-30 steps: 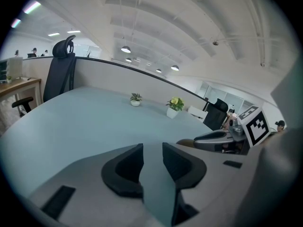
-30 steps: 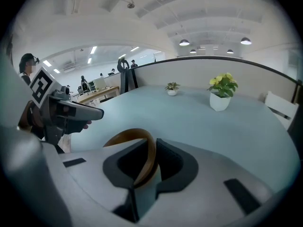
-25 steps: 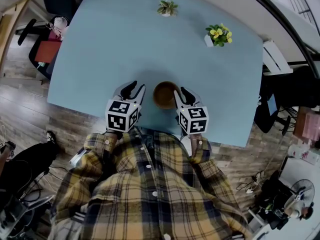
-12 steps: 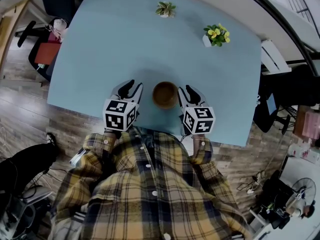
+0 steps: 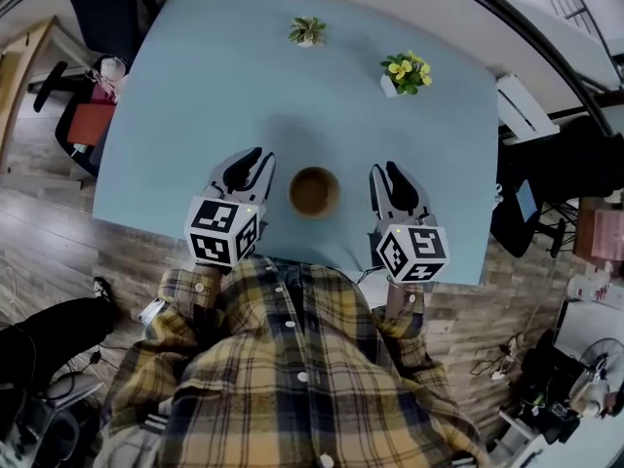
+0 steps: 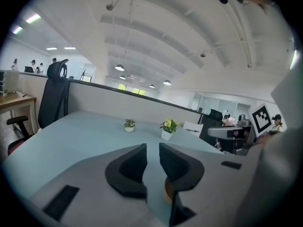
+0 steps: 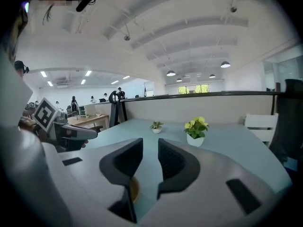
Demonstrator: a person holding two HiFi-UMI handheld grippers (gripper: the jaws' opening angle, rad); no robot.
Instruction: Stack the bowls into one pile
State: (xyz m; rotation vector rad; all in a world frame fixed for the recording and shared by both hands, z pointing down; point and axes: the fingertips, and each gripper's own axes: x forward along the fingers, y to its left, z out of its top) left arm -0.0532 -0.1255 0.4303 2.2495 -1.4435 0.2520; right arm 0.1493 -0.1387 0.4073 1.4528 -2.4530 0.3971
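One brown wooden bowl pile point(image 5: 314, 191) stands on the blue table point(image 5: 195, 96) near its front edge. My left gripper point(image 5: 246, 164) hovers to the left of the pile, apart from it; its jaws are closing, with only a narrow gap and nothing between them. My right gripper point(image 5: 386, 175) hovers to the right of the pile, open by a narrow gap and empty. In the left gripper view a sliver of the bowl point(image 6: 167, 191) shows behind the jaws of that gripper point(image 6: 152, 161). The right gripper view shows the bowl's point(image 7: 135, 189) edge below the right gripper point(image 7: 150, 156).
A small green plant point(image 5: 306, 30) and a yellow-flowered plant in a white pot point(image 5: 403, 72) stand at the table's far side. Office chairs point(image 5: 83, 96) stand left of the table, and a dark chair point(image 5: 531, 213) stands at the right. The person's plaid shirt point(image 5: 292, 359) fills the near foreground.
Both grippers have risen and drawn outward from the bowl pile. The right gripper, which was at the pile's right rim, now stands apart from it. The pile stays on the table.
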